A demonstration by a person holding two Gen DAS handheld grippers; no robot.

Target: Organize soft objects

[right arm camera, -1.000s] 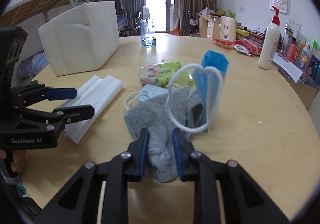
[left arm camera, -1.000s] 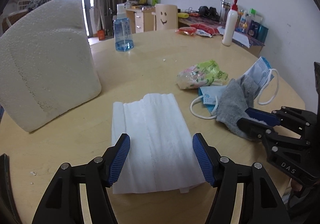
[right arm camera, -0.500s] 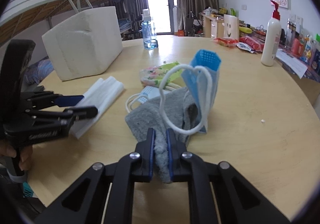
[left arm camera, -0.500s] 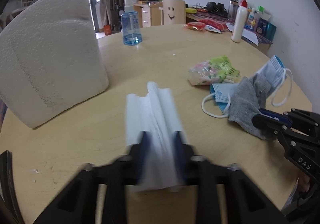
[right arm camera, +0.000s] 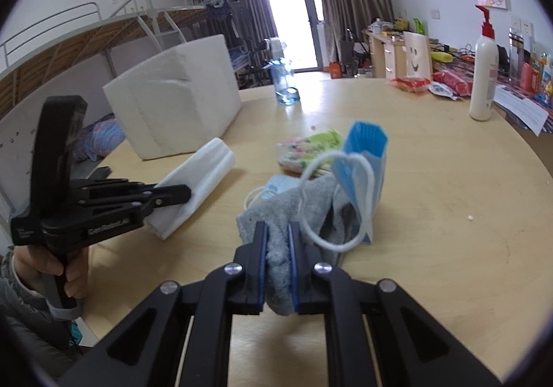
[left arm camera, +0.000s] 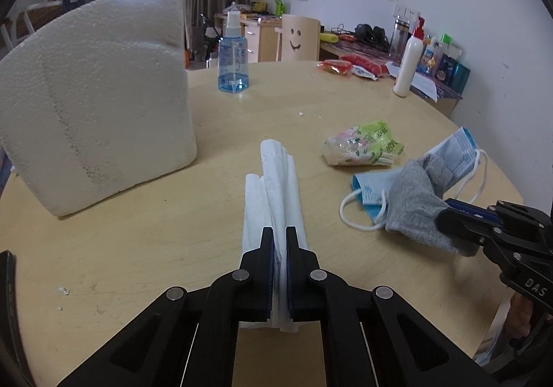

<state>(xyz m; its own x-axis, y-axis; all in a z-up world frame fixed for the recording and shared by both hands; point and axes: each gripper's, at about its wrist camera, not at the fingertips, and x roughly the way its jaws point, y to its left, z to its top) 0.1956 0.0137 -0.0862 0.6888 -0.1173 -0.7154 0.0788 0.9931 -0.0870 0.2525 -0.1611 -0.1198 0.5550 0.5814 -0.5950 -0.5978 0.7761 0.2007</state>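
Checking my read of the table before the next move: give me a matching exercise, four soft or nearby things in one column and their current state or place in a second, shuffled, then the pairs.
Things
1. white folded cloth
2. grey sock
3. blue face mask
4. blue spray bottle

States or places
A. standing upright at the far side of the table, untouched
B. pinched between the right gripper's fingers
C. bunched into ridges, clamped in the left gripper
D. propped up against the sock, ear loop hanging free

Pairs: 1-C, 2-B, 3-D, 4-A
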